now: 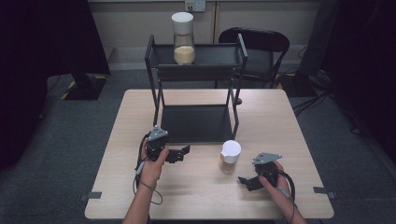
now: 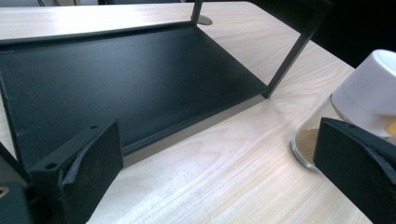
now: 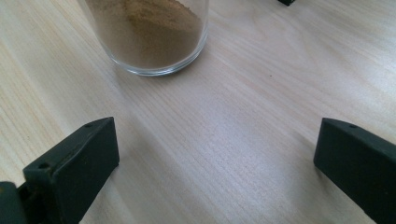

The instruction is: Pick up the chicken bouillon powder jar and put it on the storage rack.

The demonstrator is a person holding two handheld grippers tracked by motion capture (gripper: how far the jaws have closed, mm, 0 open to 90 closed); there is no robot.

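A glass jar with a white lid (image 1: 230,156) and brown powder inside stands on the wooden table (image 1: 126,140), in front of the black shelf rack (image 1: 196,122). Its base (image 3: 152,35) lies just ahead of my right gripper (image 1: 243,181), which is open and empty to the jar's right. My left gripper (image 1: 180,154) is open and empty too, left of the jar; the jar's lid (image 2: 373,88) sits beyond its right jaw. A second, taller jar (image 1: 183,38) with a white lid and pale powder stands on the rack's top shelf.
The rack's lower tray (image 2: 116,79) rests on the table right ahead of the left gripper. A black chair (image 1: 254,46) stands behind the table. Bare wood (image 3: 224,140) lies between the right gripper's jaws.
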